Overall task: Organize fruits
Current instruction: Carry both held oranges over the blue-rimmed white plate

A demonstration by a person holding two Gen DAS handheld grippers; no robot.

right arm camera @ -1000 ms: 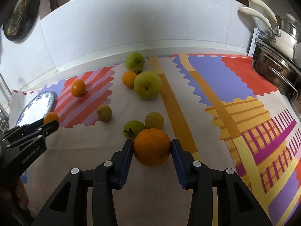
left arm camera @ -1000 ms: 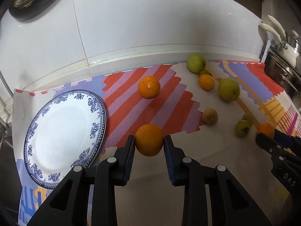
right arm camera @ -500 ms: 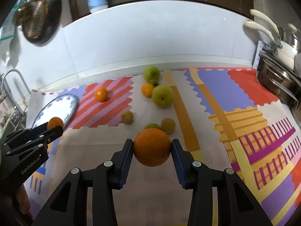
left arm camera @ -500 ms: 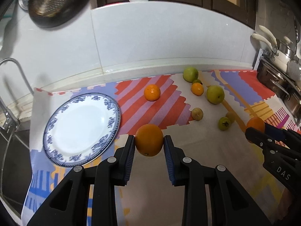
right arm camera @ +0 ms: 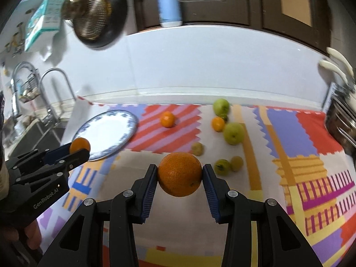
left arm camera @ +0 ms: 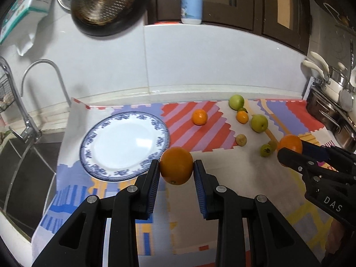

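My left gripper (left arm camera: 176,169) is shut on a small orange (left arm camera: 176,165), held in the air just right of the blue-rimmed white plate (left arm camera: 98,169). My right gripper (right arm camera: 180,174) is shut on a larger orange (right arm camera: 179,173), lifted above the patterned mat. Each gripper shows in the other's view, the left gripper (right arm camera: 80,150) at the left and the right gripper (left arm camera: 289,149) at the right. On the mat lie two tangerines (left arm camera: 199,117) (left arm camera: 242,117), two green apples (left arm camera: 236,102) (left arm camera: 259,123) and several small yellow-green fruits (left arm camera: 241,139).
The patterned mat (left arm camera: 222,178) covers the counter. A sink with a tap (left arm camera: 40,66) lies to the left, and steel pots (left arm camera: 333,115) stand at the right edge. A pan with a strainer (left arm camera: 104,2) hangs on the white wall, under a bottle (left arm camera: 191,0) on the ledge.
Both grippers have risen with their oranges and pulled back from the mat, so the fruits and the plate look smaller and more of the wall, tap and hanging pan shows.
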